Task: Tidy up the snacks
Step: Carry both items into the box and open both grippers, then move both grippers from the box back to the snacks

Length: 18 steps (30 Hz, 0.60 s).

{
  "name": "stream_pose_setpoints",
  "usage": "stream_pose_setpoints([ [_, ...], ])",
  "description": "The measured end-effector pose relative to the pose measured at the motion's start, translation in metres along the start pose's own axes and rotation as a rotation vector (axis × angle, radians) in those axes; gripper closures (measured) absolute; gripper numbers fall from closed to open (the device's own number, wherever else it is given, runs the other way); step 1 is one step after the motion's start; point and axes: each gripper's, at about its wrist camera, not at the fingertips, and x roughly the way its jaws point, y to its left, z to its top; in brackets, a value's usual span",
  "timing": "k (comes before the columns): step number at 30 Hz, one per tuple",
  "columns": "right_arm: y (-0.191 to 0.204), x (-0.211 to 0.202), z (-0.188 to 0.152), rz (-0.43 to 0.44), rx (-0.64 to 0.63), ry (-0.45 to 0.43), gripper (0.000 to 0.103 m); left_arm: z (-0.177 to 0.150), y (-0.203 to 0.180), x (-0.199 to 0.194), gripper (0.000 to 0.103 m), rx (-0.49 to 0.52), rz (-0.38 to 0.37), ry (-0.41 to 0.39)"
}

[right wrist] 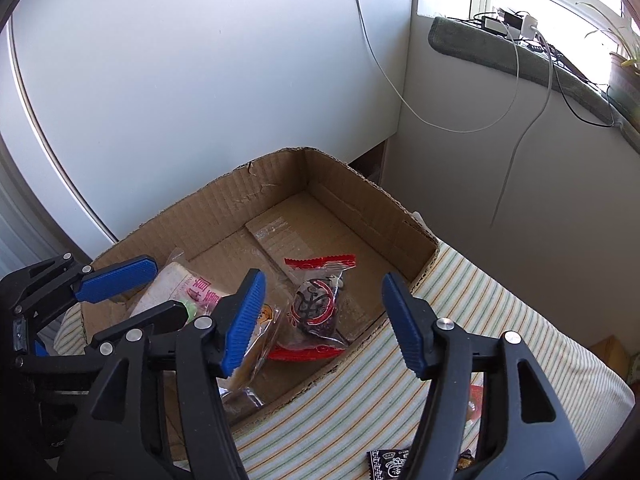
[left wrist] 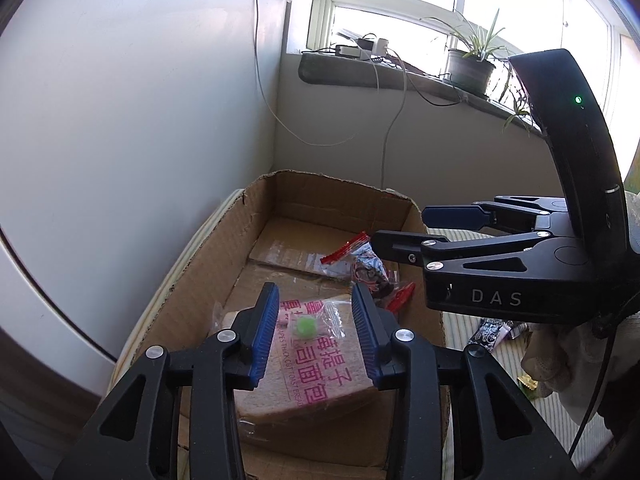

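Observation:
An open cardboard box sits on a striped cushion. Inside lie a wrapped bread slice with pink lettering, a small clear bag with a green sweet on top of it, and a red-and-black snack packet. A clear-wrapped brown snack lies beside the packet. My left gripper is open and empty just above the bread. My right gripper is open and empty over the box's right side above the red packet.
The striped cushion extends right of the box, with a black patterned packet and other wrappers on it. A white wall stands behind the box. A windowsill holds a potted plant and cables.

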Motion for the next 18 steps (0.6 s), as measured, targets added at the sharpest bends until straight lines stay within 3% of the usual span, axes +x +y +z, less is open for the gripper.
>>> stream_pose_setpoints([
  [3, -0.001, -0.004, 0.000, -0.007, 0.002, -0.009, 0.029, 0.000, 0.000, -0.002, 0.067, 0.001, -0.001, -0.002],
  [18, -0.008, -0.038, -0.015, -0.061, 0.006, -0.028, 0.029, -0.002, -0.013, -0.021, 0.067, 0.010, -0.005, -0.032],
])
